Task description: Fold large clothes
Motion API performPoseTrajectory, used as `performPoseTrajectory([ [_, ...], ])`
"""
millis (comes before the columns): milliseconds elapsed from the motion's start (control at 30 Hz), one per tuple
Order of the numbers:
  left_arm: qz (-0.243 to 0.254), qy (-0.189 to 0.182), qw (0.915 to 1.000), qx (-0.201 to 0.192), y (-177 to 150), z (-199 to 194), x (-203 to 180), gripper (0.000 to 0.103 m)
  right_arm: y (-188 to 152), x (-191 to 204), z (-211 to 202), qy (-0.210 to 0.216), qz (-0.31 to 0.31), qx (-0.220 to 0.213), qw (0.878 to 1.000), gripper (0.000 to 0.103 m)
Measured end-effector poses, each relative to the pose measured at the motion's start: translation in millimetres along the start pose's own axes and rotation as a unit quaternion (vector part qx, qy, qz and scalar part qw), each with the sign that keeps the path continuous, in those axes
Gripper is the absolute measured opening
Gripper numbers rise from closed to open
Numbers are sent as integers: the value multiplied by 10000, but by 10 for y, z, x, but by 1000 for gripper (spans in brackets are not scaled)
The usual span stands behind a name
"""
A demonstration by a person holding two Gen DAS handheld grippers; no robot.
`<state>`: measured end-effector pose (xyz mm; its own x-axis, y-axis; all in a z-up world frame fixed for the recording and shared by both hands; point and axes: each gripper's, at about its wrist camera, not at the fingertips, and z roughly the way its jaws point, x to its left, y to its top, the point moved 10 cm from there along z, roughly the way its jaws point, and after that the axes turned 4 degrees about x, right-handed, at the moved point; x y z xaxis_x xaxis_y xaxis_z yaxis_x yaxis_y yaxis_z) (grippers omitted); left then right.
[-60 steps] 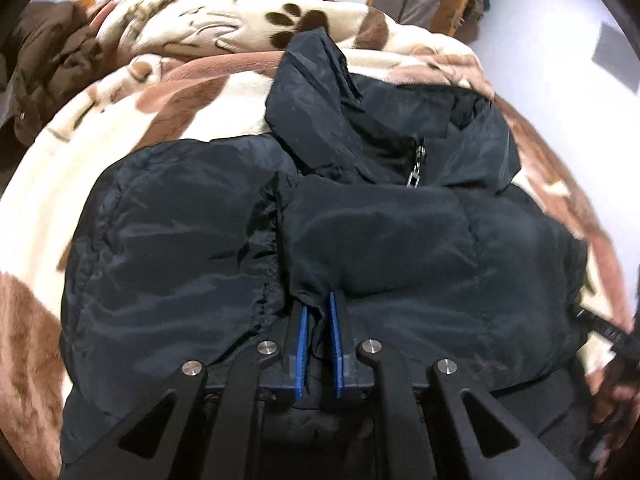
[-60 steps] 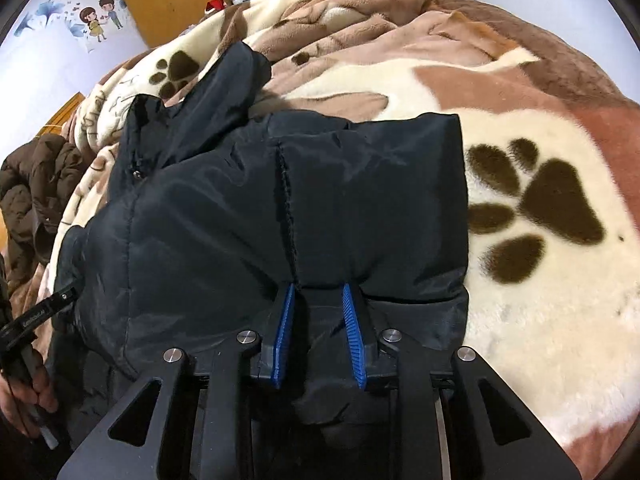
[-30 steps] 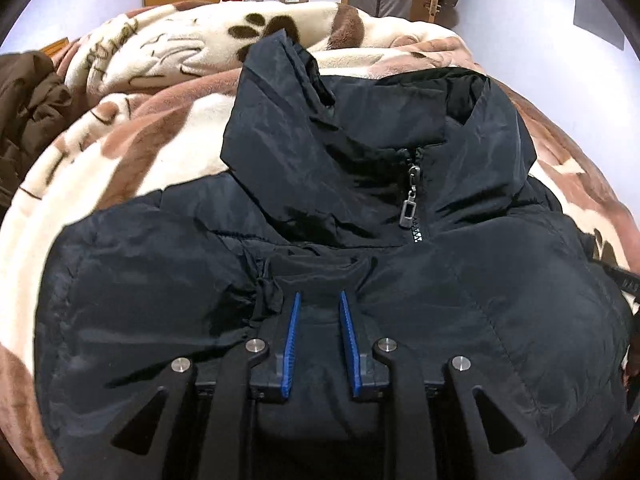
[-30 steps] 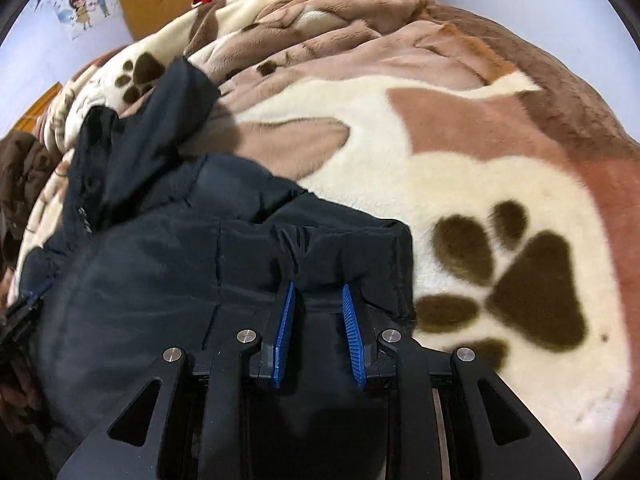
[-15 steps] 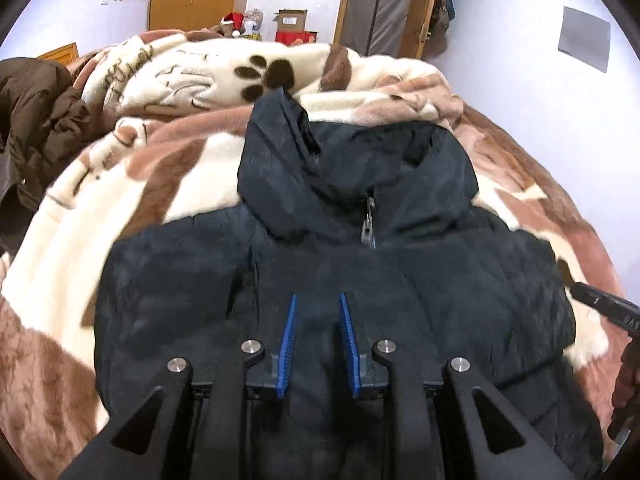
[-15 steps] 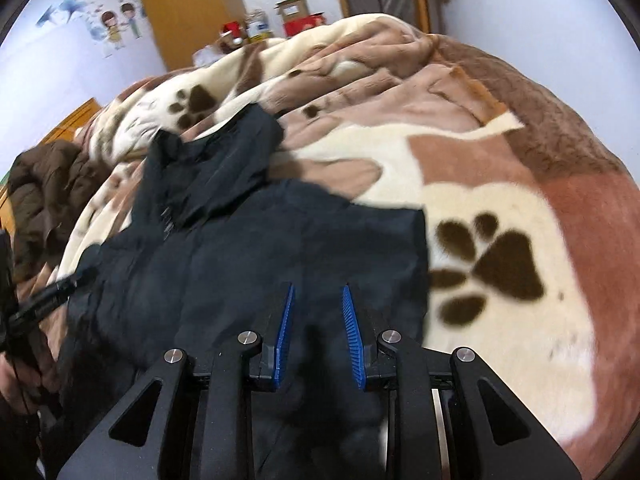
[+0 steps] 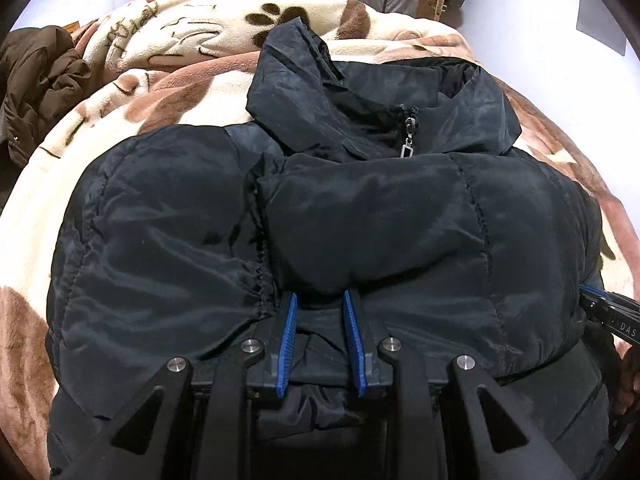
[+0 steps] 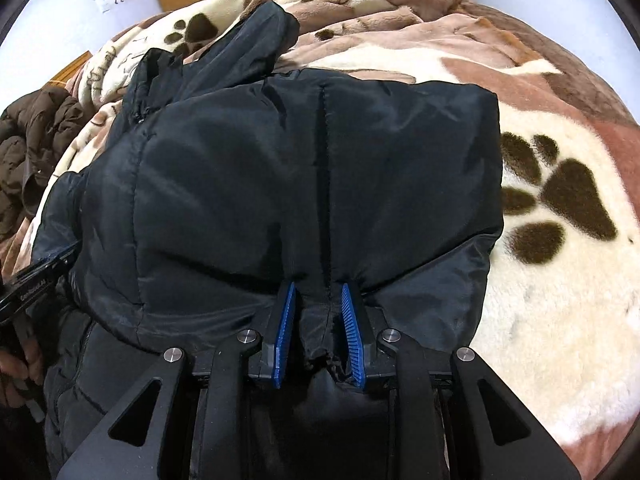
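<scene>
Jacket: your black puffer jacket (image 7: 360,216) lies on the paw-print blanket (image 8: 560,280), collar at the far end.
Left claw (image 7: 320,308): you have it pinching a jacket fold.
Right claw (image 8: 318,300): pinching bunched jacket fabric too.
Brown coat (image 7: 36,80): heaped left of the jacket.

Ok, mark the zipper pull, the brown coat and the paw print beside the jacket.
zipper pull (image 7: 408,147), left wrist view, metal tab.
brown coat (image 7: 40,80), left wrist view, crumpled middle.
paw print (image 8: 576,200), right wrist view, big pad.
</scene>
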<state>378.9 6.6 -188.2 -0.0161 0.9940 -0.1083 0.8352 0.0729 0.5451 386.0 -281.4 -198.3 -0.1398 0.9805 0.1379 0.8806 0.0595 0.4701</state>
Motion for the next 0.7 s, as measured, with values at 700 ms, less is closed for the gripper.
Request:
performPoseTrajectory([
  [700, 112, 219, 9997, 4, 445, 159, 198, 28, 648, 21, 152, -245, -39, -65, 9997, 26],
])
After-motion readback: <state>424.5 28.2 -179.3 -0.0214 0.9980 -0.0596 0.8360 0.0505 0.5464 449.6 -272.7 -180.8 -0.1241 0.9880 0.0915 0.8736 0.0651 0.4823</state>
